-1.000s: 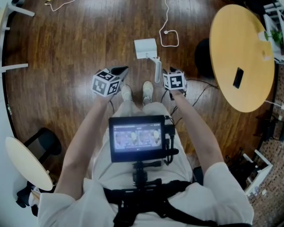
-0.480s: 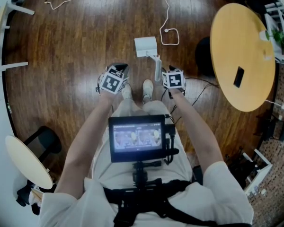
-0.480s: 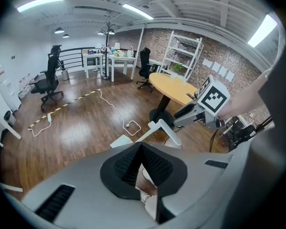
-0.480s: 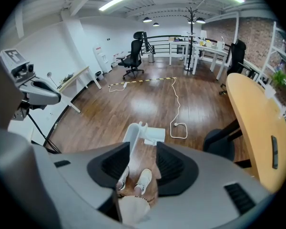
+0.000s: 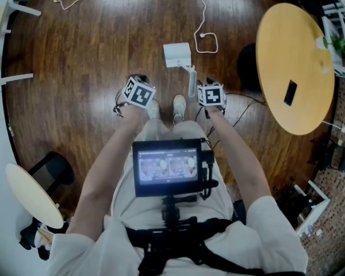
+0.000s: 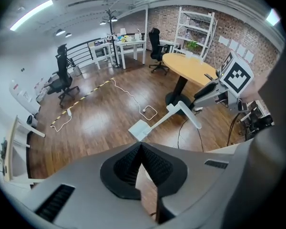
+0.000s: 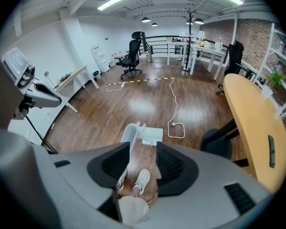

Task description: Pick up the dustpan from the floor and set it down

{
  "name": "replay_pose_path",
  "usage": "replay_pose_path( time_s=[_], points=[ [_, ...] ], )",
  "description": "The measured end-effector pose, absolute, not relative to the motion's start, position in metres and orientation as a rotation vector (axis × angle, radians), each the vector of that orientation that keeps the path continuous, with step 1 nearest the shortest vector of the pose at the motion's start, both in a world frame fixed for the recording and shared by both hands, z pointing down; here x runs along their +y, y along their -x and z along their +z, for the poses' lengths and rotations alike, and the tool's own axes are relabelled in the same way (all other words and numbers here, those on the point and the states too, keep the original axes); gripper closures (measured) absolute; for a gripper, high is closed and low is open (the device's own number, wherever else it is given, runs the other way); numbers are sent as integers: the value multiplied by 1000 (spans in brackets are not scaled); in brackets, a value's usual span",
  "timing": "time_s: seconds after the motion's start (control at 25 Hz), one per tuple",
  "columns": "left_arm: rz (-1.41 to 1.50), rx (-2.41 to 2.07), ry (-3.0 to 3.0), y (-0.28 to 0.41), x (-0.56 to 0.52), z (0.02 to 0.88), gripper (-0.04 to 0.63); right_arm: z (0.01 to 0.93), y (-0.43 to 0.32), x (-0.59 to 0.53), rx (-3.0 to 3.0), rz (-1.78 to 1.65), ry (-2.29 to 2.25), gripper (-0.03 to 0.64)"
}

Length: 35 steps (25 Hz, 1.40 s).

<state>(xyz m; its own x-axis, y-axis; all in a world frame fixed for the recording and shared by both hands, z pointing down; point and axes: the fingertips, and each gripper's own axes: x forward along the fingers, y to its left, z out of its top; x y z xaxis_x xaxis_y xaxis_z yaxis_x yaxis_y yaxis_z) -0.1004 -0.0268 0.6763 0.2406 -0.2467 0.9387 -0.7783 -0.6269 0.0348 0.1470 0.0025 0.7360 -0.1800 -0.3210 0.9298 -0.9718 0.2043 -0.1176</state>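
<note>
- Nearest, bottom centre of the head view: chest monitor [image 5: 167, 167], with my forearms running up from it.
- Left tongs [image 6: 141, 145]: pads met at the tips, nothing between them. In the head view they sit left of centre.
- Right tongs [image 7: 142, 148]: pads apart. The gap shows only floor [image 5: 92, 50] and my shoes [image 5: 179, 107]; nothing is clamped. In the head view they sit right of centre.
- Dustpan [image 5: 177, 55]: white, flat on the floor at upper centre of the head view, not yet lifted.
- Its handle [image 5: 191, 84] runs down-frame toward me. The near end lies just beside the shoe on the right and just left of the right tongs.
- Cable [image 5: 204, 39]: white, its loop lying near the pan's upper right corner and apart from it.
- Round surface [image 5: 293, 68]: yellow, far right of the head view, well apart from the pan.

How I'd do the reach:
- I'd use the right tongs, since they are already apart and lie closer to the handle.
- I'd go down steeply and turn the wrist so the gap crosses the handle rather than running along it.
- I'd bite the thick part of the handle a little forward of its near end. The pan end will likely sag if I grip too far back.
- I'd seat both pads fully before closing, because the handle looks smooth and may twist.
- I'd lift straight up rather than drag, so the pan stays off the cable loop.
- I'd keep the left tongs out to the side and my feet planted.
</note>
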Motion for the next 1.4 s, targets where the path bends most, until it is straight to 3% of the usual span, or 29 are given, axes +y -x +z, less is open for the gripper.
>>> replay_pose_path(
  time_s=[0.72,1.4],
  points=[
    [1409,-919,-1982,103,-14,684,601,736,-133,0,-1729,993,-1235,410],
    [1423,-925,-1934,112,-4,688,600,791,-119,1,-1631,1017,-1120,383]
  ],
)
